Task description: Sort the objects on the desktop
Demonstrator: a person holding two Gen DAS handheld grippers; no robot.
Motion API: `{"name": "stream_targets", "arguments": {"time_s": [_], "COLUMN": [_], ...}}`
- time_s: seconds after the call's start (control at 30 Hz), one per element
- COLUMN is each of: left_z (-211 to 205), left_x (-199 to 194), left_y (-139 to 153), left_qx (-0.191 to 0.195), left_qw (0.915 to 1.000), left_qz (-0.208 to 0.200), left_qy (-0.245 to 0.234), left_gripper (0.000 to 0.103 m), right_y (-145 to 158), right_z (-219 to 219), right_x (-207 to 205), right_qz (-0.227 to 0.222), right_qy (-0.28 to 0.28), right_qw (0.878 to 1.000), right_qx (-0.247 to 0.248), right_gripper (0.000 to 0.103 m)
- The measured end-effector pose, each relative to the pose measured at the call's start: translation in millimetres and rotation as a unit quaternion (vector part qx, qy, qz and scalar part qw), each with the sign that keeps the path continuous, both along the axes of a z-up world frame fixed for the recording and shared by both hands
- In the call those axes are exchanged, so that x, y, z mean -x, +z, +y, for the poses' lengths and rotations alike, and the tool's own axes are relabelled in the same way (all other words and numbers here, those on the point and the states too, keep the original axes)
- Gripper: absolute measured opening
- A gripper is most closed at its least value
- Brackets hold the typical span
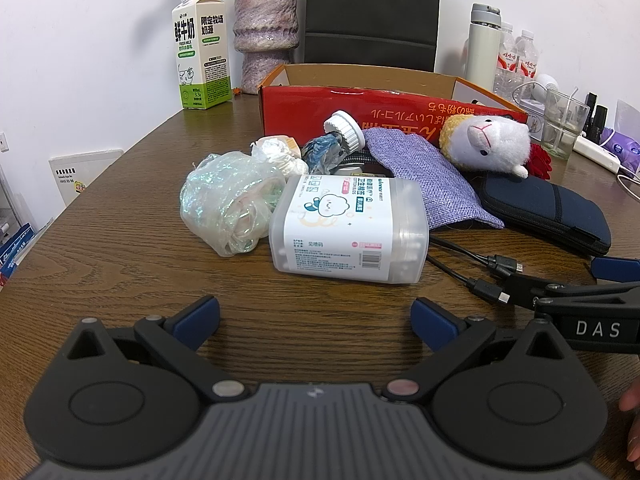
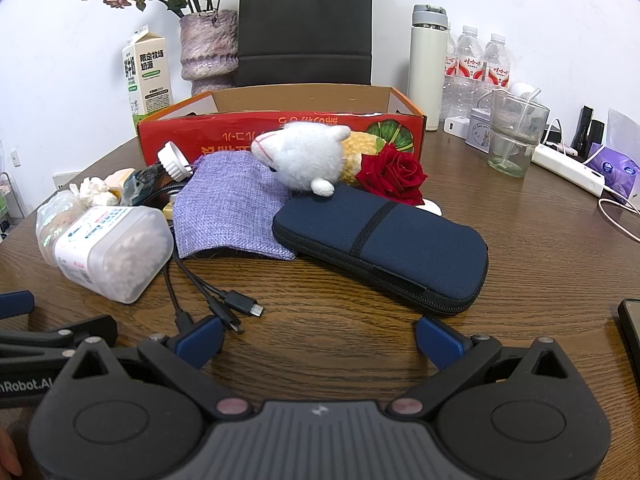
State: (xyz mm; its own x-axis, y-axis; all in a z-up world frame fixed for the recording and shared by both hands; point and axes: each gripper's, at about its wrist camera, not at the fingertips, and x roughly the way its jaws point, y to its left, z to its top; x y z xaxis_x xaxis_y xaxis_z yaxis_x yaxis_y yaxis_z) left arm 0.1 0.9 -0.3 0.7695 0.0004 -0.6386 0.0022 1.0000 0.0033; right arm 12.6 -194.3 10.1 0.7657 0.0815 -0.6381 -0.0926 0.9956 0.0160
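Note:
A heap of objects lies before an open red cardboard box (image 1: pixel 304 108) (image 2: pixel 224 136). In the left wrist view a clear tub of cotton buds (image 1: pixel 348 228) lies nearest, beside a crumpled plastic bag (image 1: pixel 224 204). A purple cloth pouch (image 2: pixel 228 208), a white plush sheep (image 2: pixel 304 156), a red rose (image 2: pixel 392 178) and a navy zip case (image 2: pixel 384 244) lie further right. Black cable plugs (image 2: pixel 240 308) trail toward me. My left gripper (image 1: pixel 316 320) stands open just short of the tub. My right gripper (image 2: pixel 320 338) is open, short of the navy case, holding nothing.
A milk carton (image 1: pixel 202 48), a vase (image 1: pixel 266 36) and a black chair back (image 1: pixel 372 12) stand behind the box. At the right are a white flask (image 2: pixel 428 68), water bottles (image 2: pixel 480 68), a glass cup (image 2: pixel 516 136), a power strip (image 2: pixel 568 168) and a dark device (image 2: pixel 632 328) at the edge.

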Motion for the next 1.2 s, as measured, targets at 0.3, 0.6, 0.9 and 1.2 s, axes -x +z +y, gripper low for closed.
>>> {"name": "stream_targets", "arguments": {"time_s": [0.3,0.6,0.9,1.2], "left_z": [0,0,1,9], "left_x": [0,0,0,-14], "left_y": [0,0,0,26], "left_qx": [0.000,0.000,0.004,0.074], "left_qw": [1.0000,1.0000,1.0000,0.9933], "left_qz": [0.000,0.000,-0.002,-0.067], "left_qy": [0.000,0.000,-0.001,-0.058], "left_gripper": [0.103,0.103,0.103,0.098], "right_y": [0,0,-2,14], "right_z": [0,0,0,-17], "right_x": [0,0,0,7], "right_qz": [0.000,-0.001,-0.001,-0.038], "right_qy": [0.000,0.000,0.000,0.031], "right_qw": [1.000,1.000,1.000,0.999], "right_qx": [0.000,0.000,0.001,0.007], "right_gripper": [0.103,0.103,0.103,0.095]}}
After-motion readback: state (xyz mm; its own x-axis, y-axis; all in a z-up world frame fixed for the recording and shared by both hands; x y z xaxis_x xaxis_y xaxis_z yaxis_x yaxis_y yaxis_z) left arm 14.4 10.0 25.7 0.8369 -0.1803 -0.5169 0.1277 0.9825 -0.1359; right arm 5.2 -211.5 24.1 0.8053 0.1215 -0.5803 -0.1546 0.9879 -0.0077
